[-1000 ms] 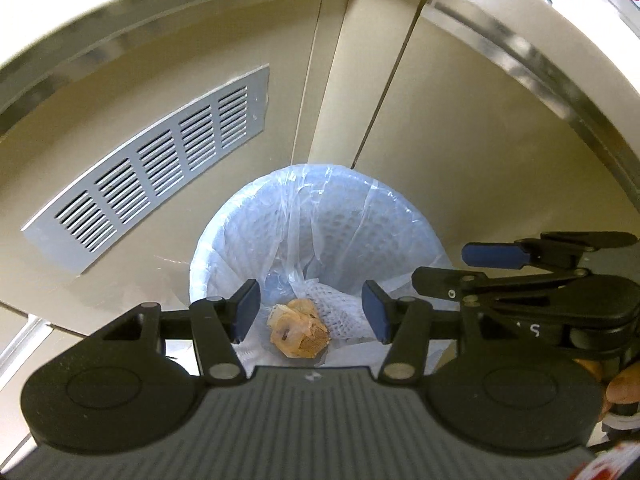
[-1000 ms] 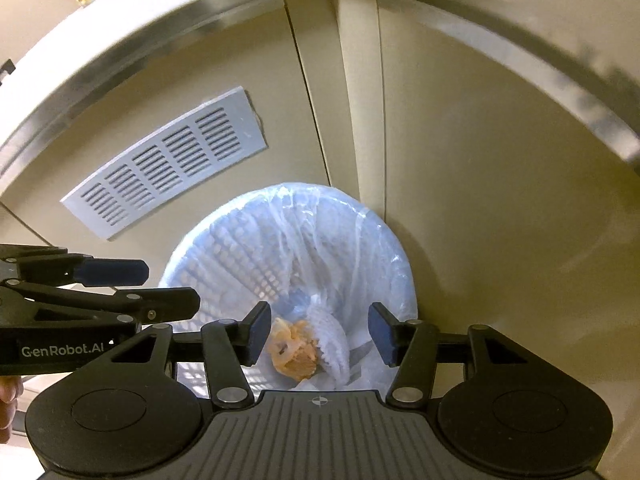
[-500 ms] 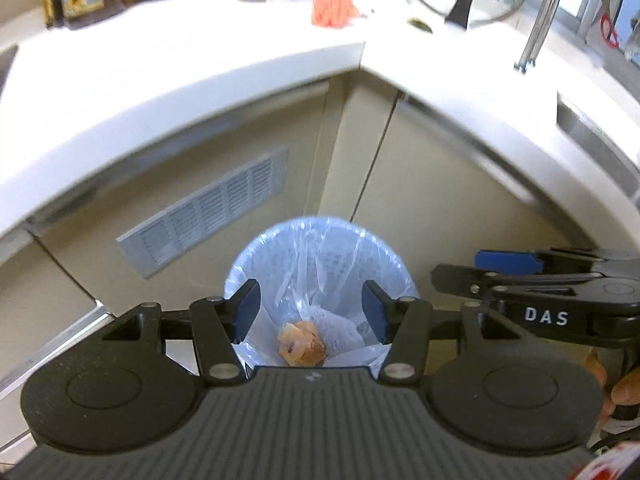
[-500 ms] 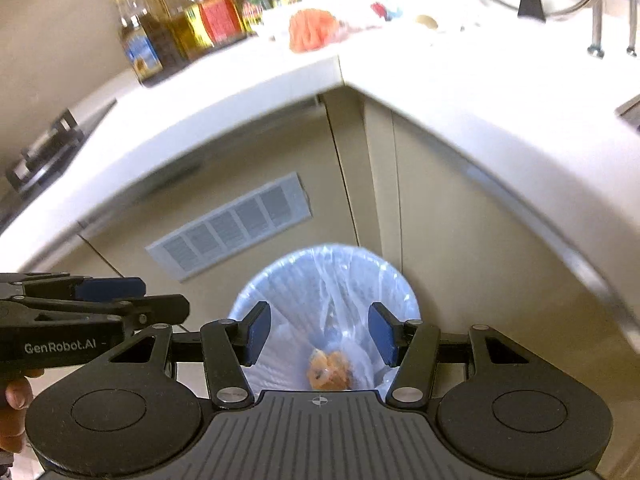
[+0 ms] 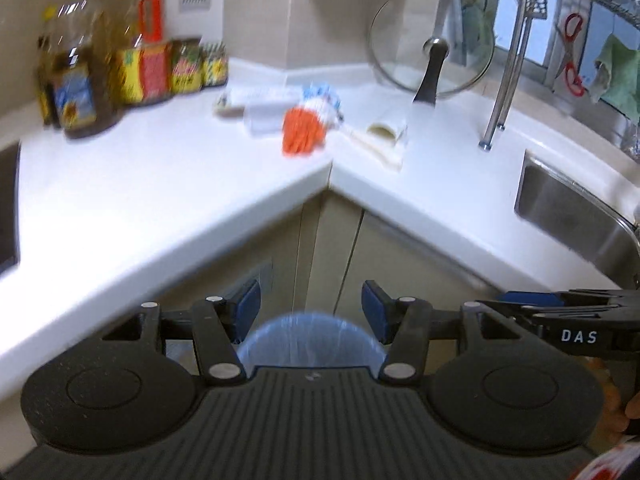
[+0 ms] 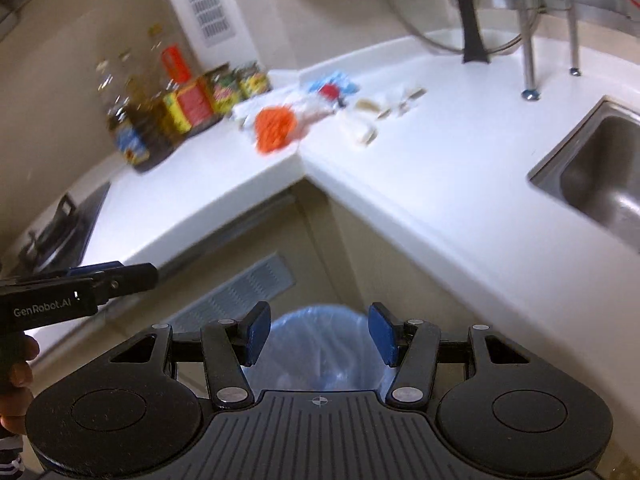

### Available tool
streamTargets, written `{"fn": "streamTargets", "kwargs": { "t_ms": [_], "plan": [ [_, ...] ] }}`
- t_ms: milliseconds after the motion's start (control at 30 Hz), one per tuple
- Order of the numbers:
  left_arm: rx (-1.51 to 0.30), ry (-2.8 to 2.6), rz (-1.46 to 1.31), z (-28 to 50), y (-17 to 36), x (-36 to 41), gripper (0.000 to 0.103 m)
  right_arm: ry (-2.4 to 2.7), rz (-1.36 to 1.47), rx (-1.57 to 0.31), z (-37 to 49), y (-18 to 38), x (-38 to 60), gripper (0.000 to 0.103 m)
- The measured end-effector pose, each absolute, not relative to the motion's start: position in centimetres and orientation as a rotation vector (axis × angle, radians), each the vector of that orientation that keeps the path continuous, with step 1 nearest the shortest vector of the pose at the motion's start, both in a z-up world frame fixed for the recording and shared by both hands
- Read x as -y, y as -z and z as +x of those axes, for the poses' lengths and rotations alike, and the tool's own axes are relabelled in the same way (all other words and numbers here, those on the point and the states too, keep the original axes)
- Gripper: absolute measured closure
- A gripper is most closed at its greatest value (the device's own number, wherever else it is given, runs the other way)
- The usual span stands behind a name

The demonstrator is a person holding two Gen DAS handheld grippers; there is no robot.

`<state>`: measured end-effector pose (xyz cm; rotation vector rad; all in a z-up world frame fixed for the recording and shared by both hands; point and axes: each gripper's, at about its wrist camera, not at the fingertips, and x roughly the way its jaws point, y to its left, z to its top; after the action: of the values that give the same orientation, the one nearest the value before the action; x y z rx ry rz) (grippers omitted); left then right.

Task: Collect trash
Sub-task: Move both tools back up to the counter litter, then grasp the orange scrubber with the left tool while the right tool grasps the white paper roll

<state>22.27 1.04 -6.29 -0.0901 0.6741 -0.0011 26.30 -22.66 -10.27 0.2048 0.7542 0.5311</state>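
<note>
Left wrist view: a white L-shaped countertop (image 5: 168, 184) carries scattered trash, an orange mesh wad (image 5: 302, 134) at its inner corner. Below, a blue-lined bin (image 5: 312, 334) sits between the left gripper's (image 5: 311, 312) spread, empty jaws. Right gripper (image 6: 318, 334) likewise gapes empty.

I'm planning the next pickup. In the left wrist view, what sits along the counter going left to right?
Oil bottles → jars with yellow labels → orange mesh scrap → pale wrapper → glass pot lid → rack legs → sink.
</note>
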Motion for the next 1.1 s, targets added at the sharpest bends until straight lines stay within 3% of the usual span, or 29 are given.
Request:
{"fn": "streamTargets", "kwargs": {
  "t_ms": [433,833,1100],
  "plan": [
    [-0.572,0.077,0.047,33.5,3.5,-1.8,0.051,-0.401,0.266,-0.668,35.4,6.9,23.8,0.048],
    [-0.584,0.116,0.199,44.2,5.5,-1.8,0.051,-0.302,0.294,-0.661,43.2,6.6,23.3,0.048],
    [-0.650,0.098,0.157,47.8,8.0,-2.9,0.050,-0.286,0.315,-0.678,45.6,7.2,22.3,0.048]
  ]
}}
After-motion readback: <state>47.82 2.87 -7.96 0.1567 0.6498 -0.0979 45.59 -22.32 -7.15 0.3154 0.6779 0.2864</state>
